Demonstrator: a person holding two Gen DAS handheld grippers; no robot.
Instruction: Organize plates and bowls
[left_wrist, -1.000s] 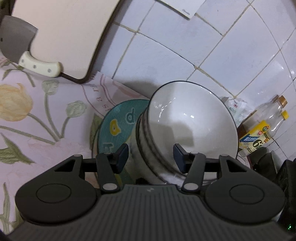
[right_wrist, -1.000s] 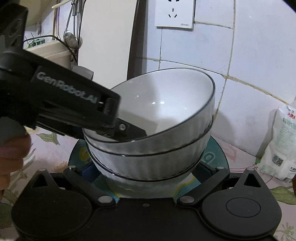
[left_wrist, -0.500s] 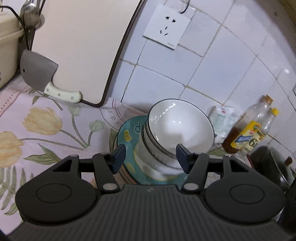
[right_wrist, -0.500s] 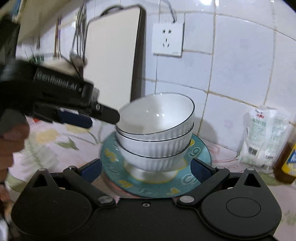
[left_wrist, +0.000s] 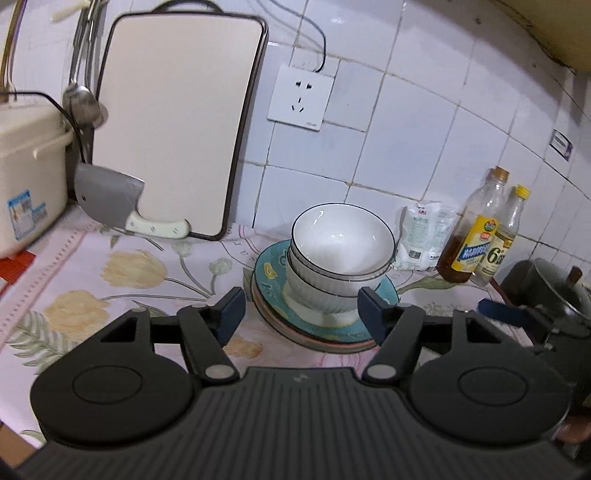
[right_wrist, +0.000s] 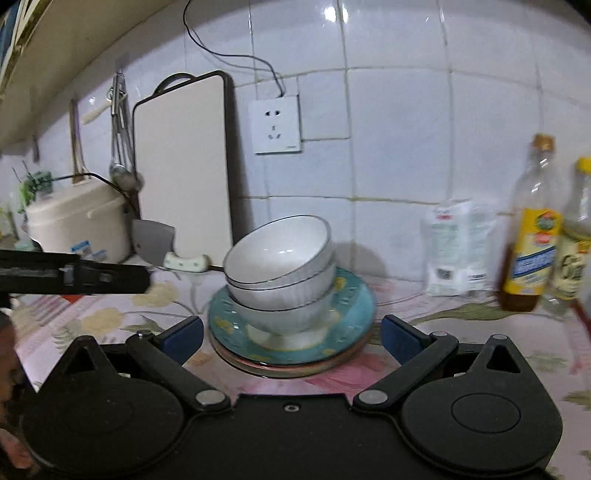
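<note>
Both my grippers are off the stack, nothing held. Left gripper (left_wrist: 301, 308) has its jaws spread wide, empty, hanging just in front of the plates (left_wrist: 325, 325); its blue pads (left_wrist: 231, 308) sit either side of the stack's near edge without touching it. Right gripper (right_wrist: 291, 338) is the same: jaws wide apart, empty, near rim of the plates (right_wrist: 291, 354) between the pads, no contact. Bowls (left_wrist: 338, 258): white ribbed, dark rim, nested; at least two rims visible, maybe a third, can't tell. The upper ones lean toward the left. They stand on the teal plate, which tops a plate stack with a pinkish edge showing underneath. The stack sits on the flowered cloth (left_wrist: 110, 280) near the back edge of the counter, close to the tiled wall. Left of it a cutting board (left_wrist: 177, 122) leans on the wall, a cleaver (left_wrist: 110, 199) against its lower left corner, and a rice cooker (left_wrist: 29, 177) beyond that. Right of the stack sit a white pouch (left_wrist: 424, 236) and two bottles (left_wrist: 480, 236) by the wall. A dark pot (left_wrist: 546, 291) sits at the far right. In the right wrist view the left gripper (right_wrist: 74, 277) shows as a dark bar at the left edge.
</note>
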